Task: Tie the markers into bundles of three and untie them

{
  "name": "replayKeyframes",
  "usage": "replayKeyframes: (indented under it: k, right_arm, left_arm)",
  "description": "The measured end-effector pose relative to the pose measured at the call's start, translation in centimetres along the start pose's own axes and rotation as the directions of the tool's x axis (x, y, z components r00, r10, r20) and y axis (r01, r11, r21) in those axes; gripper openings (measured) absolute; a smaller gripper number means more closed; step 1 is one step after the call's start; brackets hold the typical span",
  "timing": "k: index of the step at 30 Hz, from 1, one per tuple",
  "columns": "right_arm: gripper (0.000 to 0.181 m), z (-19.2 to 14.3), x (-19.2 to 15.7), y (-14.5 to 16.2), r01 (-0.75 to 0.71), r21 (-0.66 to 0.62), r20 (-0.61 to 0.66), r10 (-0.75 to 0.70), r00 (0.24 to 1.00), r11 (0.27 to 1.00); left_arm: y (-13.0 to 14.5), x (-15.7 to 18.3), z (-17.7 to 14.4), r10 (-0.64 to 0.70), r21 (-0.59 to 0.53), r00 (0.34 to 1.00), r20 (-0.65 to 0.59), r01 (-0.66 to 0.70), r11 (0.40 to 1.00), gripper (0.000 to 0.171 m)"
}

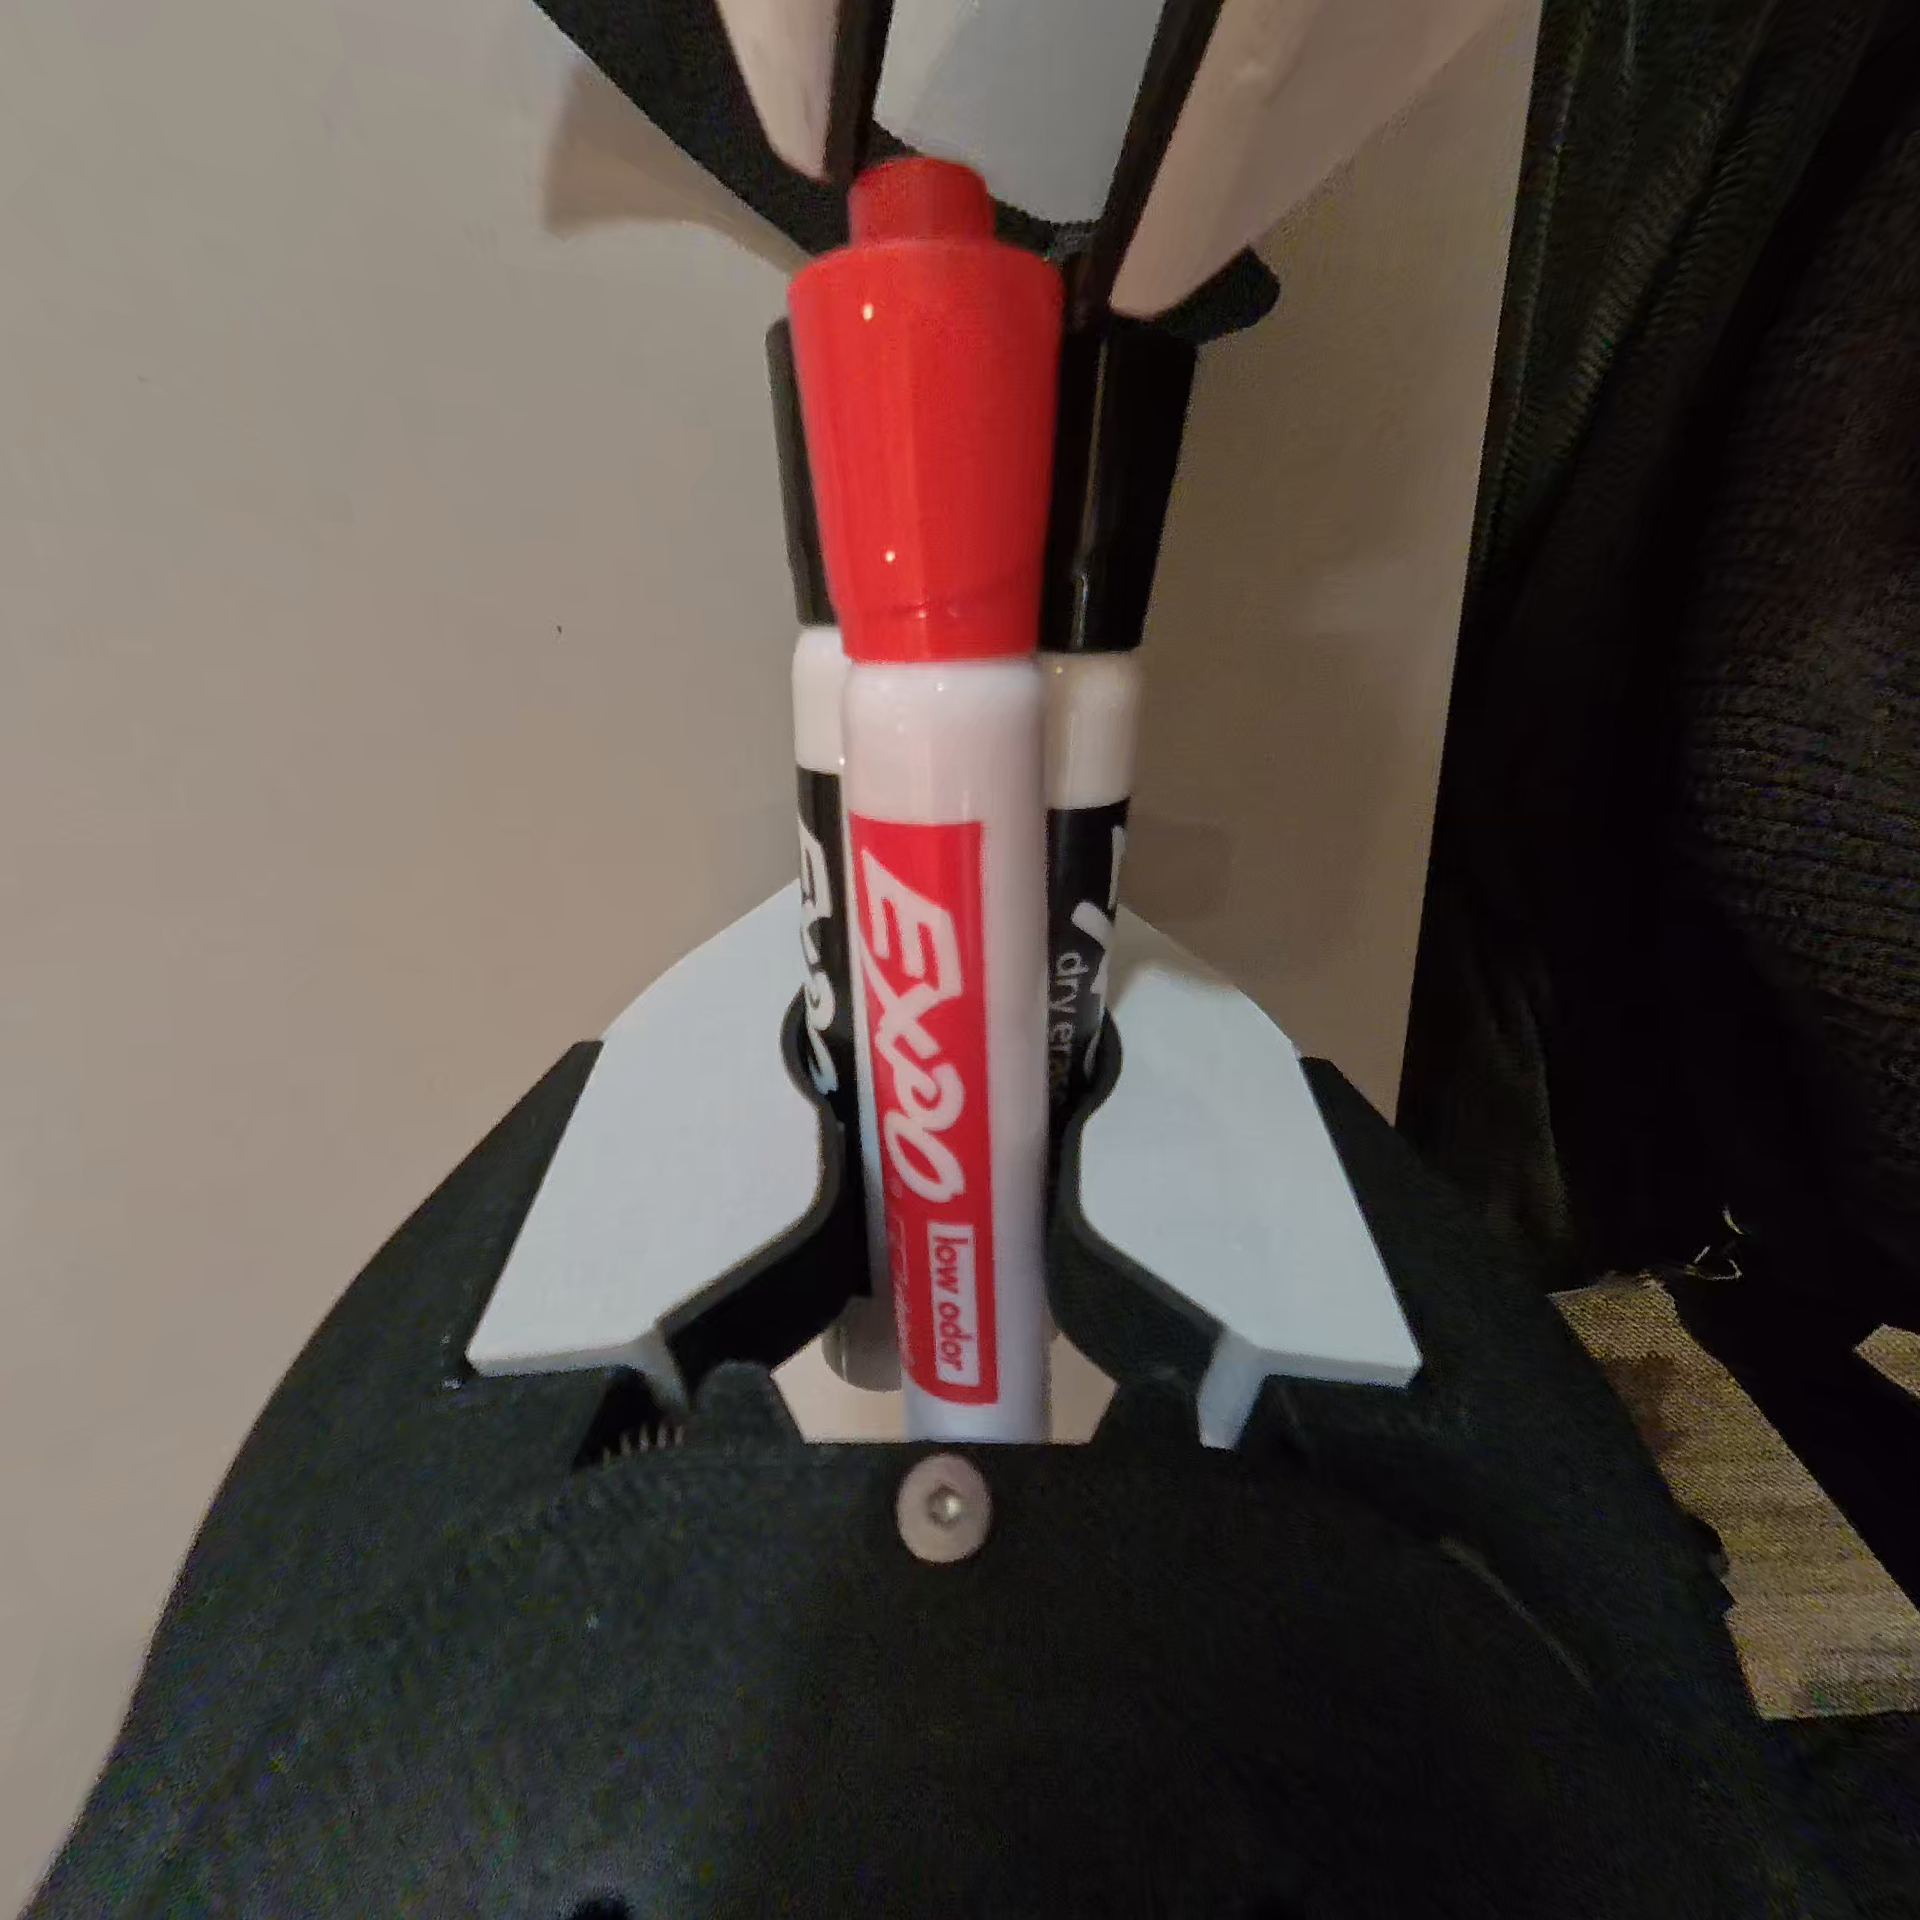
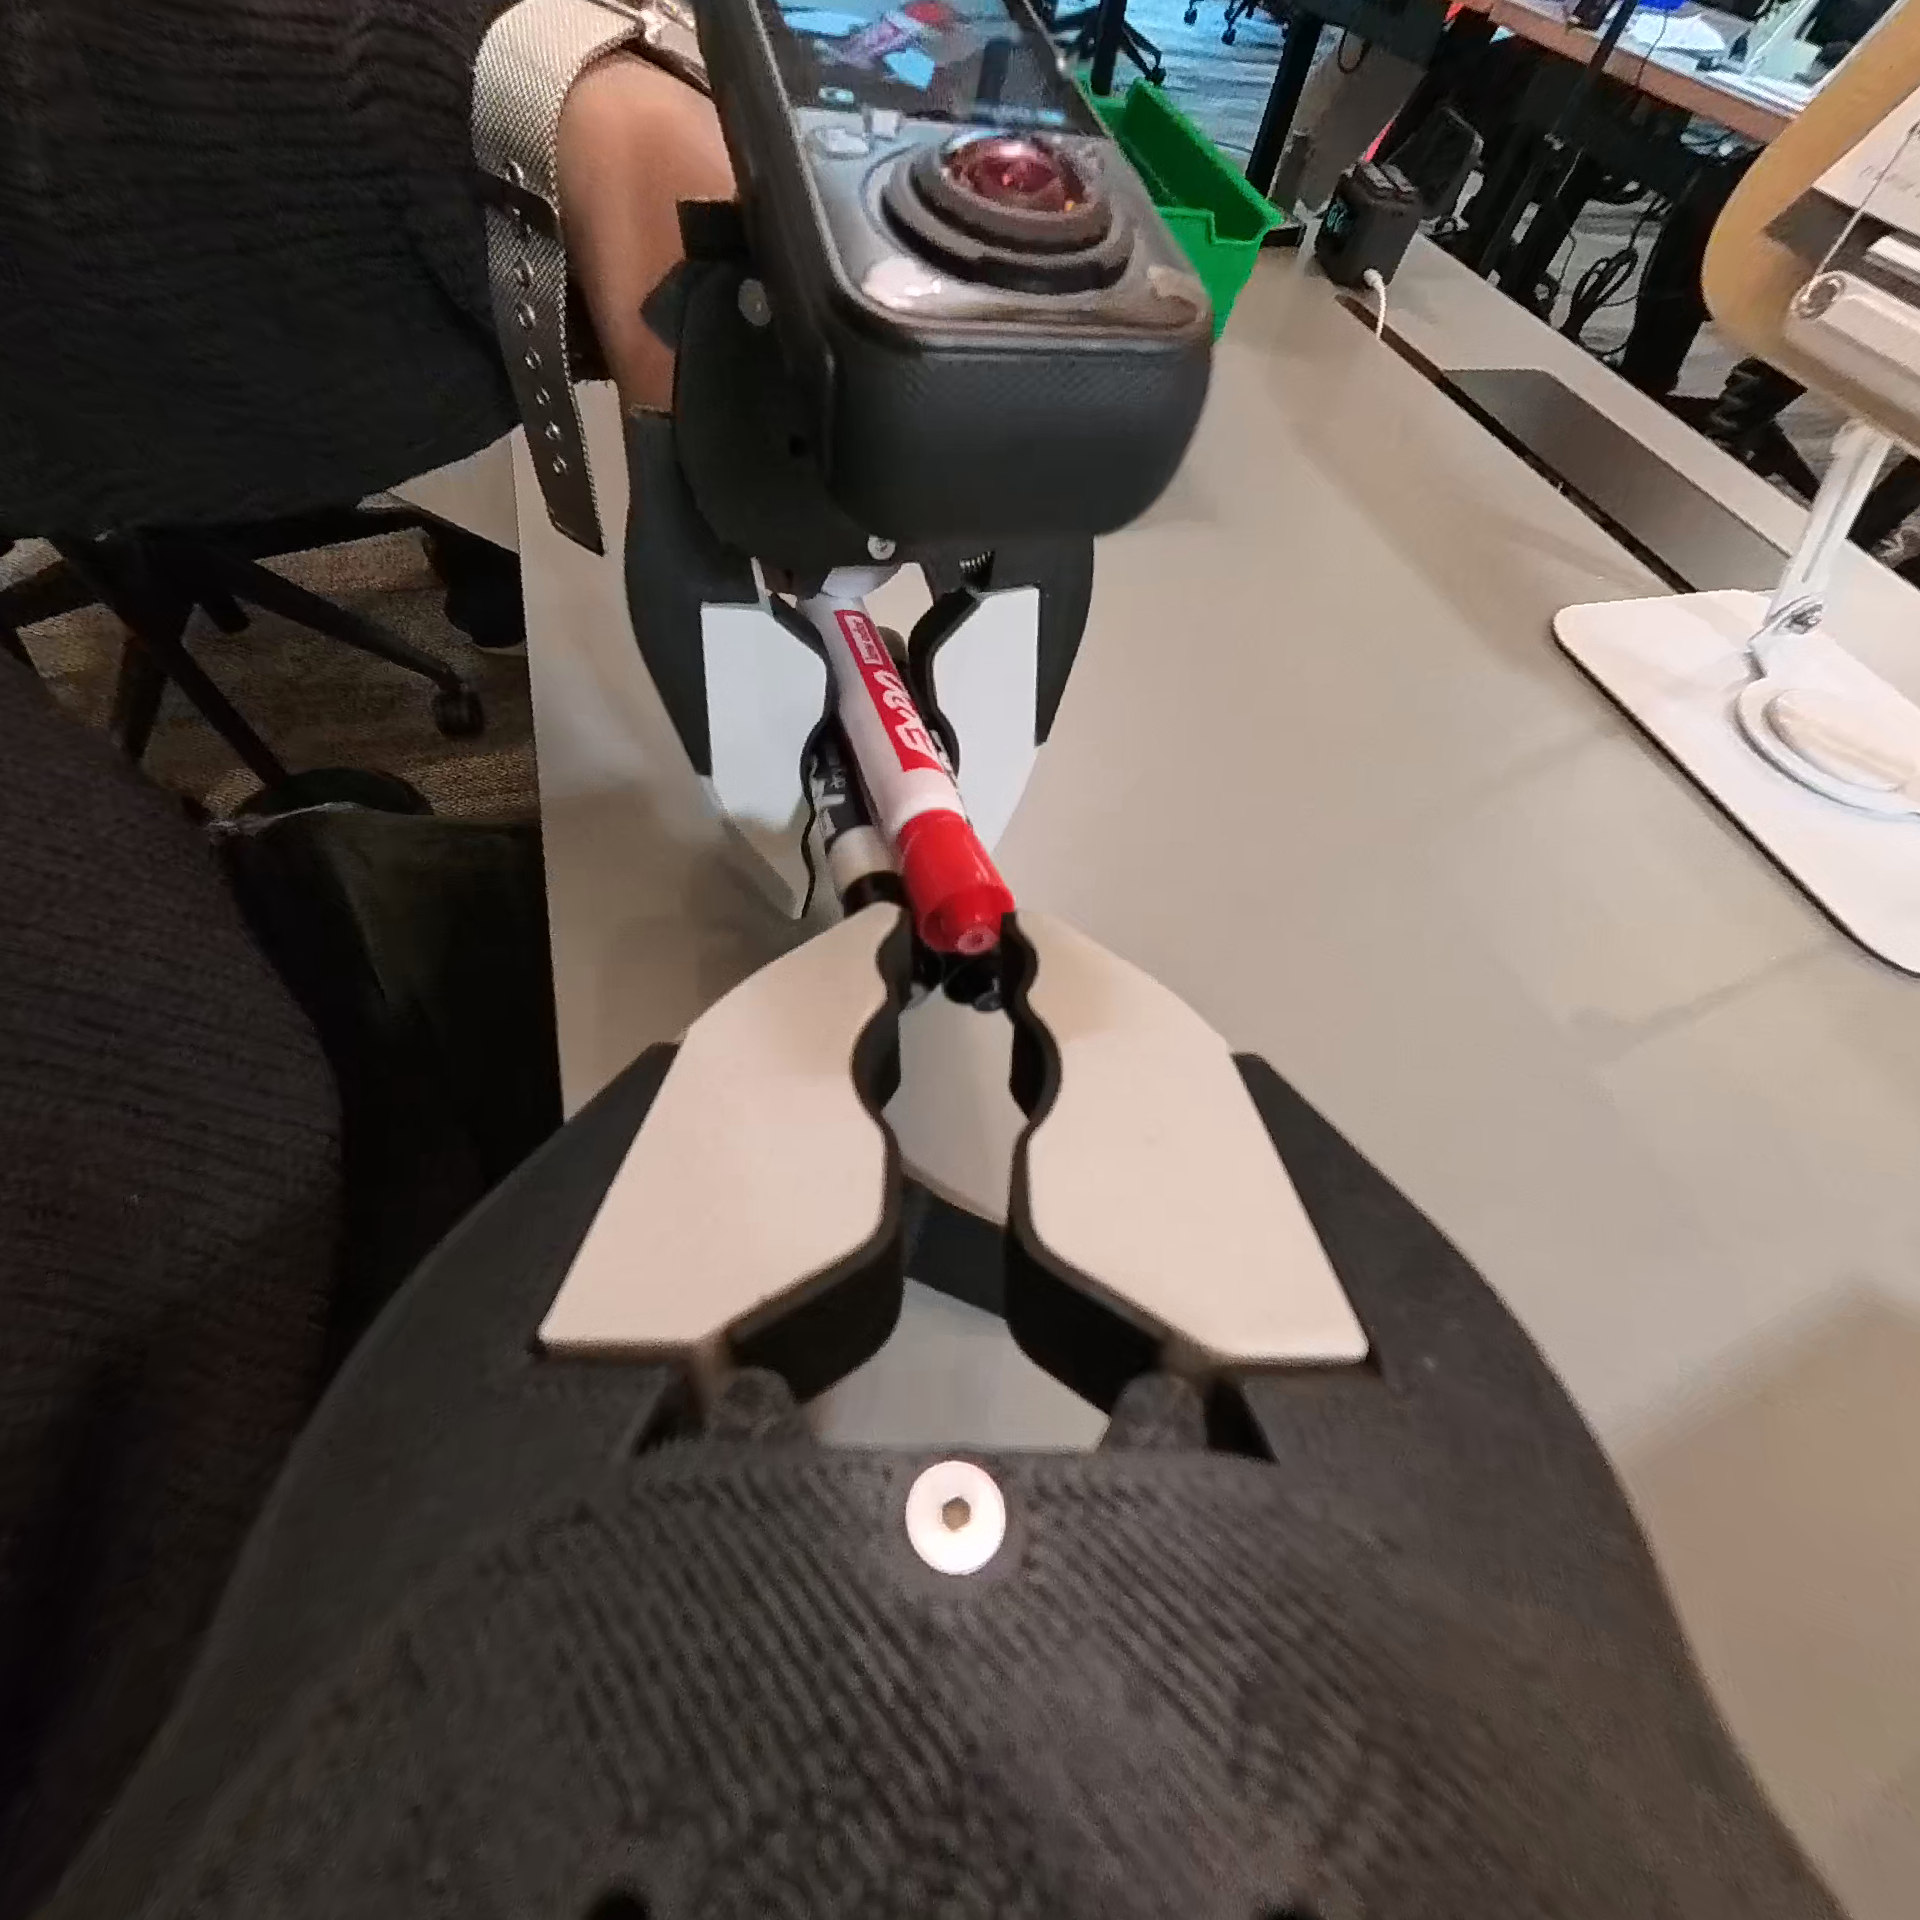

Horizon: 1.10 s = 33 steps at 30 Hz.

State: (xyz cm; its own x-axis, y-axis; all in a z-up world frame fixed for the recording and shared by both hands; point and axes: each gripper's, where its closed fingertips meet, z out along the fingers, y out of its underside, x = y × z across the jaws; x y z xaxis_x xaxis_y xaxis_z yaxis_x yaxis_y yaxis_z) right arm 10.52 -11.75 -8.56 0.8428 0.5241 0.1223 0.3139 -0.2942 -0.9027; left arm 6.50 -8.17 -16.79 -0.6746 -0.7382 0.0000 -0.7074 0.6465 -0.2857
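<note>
My left gripper is shut on a bundle of three markers: a red-capped marker in front, with two black-capped markers behind it. The caps point away from it. My right gripper faces the cap ends with its fingers slightly apart, and the red cap lies at its tips. In the left wrist view, a black elastic band seems stretched around the right gripper's fingertips, just past the caps. The left gripper also shows in the right wrist view, held above the table.
The beige table has its left edge close by, with an office chair and floor beyond it. A white stand base sits at the right. A green bin and a small black device stand at the back. A person's dark sleeve is at the left. My right fingertips sit around 10 centimetres from my left ones. My left gripper's tips are some 40 centimetres from the white stand base.
</note>
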Motion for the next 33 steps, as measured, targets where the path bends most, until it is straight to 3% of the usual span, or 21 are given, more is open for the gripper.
replayKeyframes:
  k: [7, 10, 13, 16, 21, 25, 30, 33]
  right_arm:
    - [0.023, -0.7, 1.3, -0.8, -0.038, 0.07, -0.059, 0.042, 0.997, 0.997]
    - [0.031, -0.9, 2.6, -0.9, -0.175, 0.125, -0.069, 0.185, 0.98, 0.977]
    - [0.038, -1.1, 3.1, -0.8, -0.332, 0.167, 0.001, 0.337, 0.942, 0.928]
    - [0.039, -1.5, 3.8, -0.8, -0.4, 0.197, 0.026, 0.403, 0.915, 0.895]
    - [0.038, -2.3, 5.6, -0.1, -0.393, 0.187, -0.089, 0.414, 0.906, 0.9]
    - [0.039, -2.7, 6.7, 1.3, -0.482, 0.152, -0.194, 0.504, 0.842, 0.863]
    - [0.04, -3.1, 5.6, 4.7, -0.572, 0.038, -0.318, 0.552, 0.77, 0.819]
    - [0.042, -4.1, 4.9, 5.7, -0.547, 0.011, -0.355, 0.515, 0.78, 0.837]
  left_arm:
    - [-0.1, -1.3, -0.7, 0.034, 0.01, 0.995, 0.096, -0.035, 0.999, 0.044]
    - [-0.5, -1.5, -1.2, 0.038, 0.039, 0.993, 0.116, -0.043, 0.998, 0.044]
    - [-0.5, -1.7, -1.5, 0.035, 0.054, 0.992, 0.122, -0.042, 0.998, 0.044]
    - [-0.5, -1.9, -1.7, 0.029, 0.064, 0.992, 0.127, -0.038, 0.997, 0.044]
    - [-0.4, -2.3, -1.8, 0.026, 0.071, 0.99, 0.141, -0.037, 0.997, 0.044]
    - [0.6, -2.4, -1.3, -0.003, 0.036, 0.992, 0.123, -0.001, 0.999, 0.043]
    - [1.7, -2.9, -0.7, -0.049, 0.014, 0.993, 0.103, 0.048, 0.999, 0.044]
    - [1.6, -2.6, -0.5, -0.051, 0.022, 0.996, 0.079, 0.05, 0.999, 0.044]
